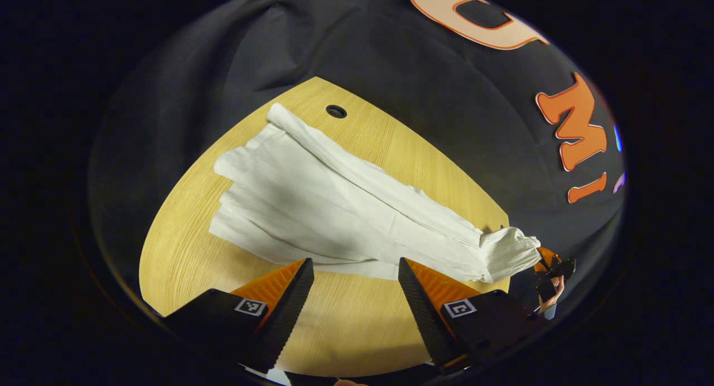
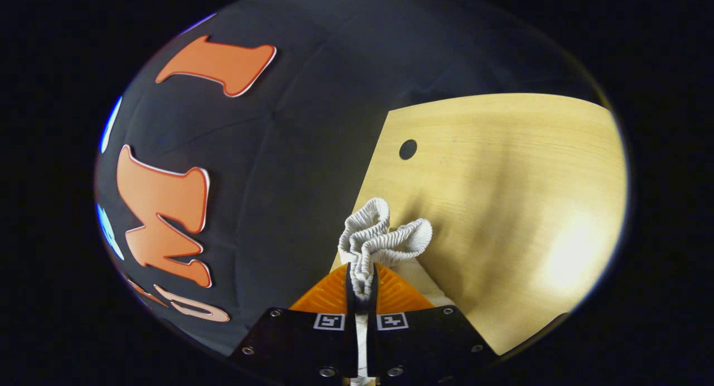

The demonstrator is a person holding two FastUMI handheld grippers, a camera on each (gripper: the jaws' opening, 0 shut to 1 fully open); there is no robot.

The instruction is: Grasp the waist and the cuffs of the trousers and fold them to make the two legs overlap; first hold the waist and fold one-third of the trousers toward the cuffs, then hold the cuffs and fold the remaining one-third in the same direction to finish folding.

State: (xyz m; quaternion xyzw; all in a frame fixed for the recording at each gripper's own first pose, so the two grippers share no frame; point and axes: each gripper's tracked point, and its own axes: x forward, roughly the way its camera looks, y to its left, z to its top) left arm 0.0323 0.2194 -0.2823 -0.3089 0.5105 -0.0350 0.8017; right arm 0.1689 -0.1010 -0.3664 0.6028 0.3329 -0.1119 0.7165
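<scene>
White trousers (image 1: 334, 207) lie spread on the wooden table (image 1: 184, 252) in the left gripper view, cuffs at the far left, legs side by side and partly overlapping. My left gripper (image 1: 356, 274) hovers open just short of the trousers' near edge, nothing between its fingers. The other gripper (image 1: 549, 266), held by a hand, pinches the gathered waist (image 1: 510, 252) at the table's right end. In the right gripper view my right gripper (image 2: 361, 285) is shut on the bunched elastic waistband (image 2: 379, 235), which puffs out above the fingertips.
A round cable hole (image 1: 336, 111) sits in the table near the far edge, beyond the cuffs; the hole (image 2: 408, 149) also shows in the right gripper view. Black cloth walls surround the table. Bare wood (image 2: 530, 207) stretches to the right of the waistband.
</scene>
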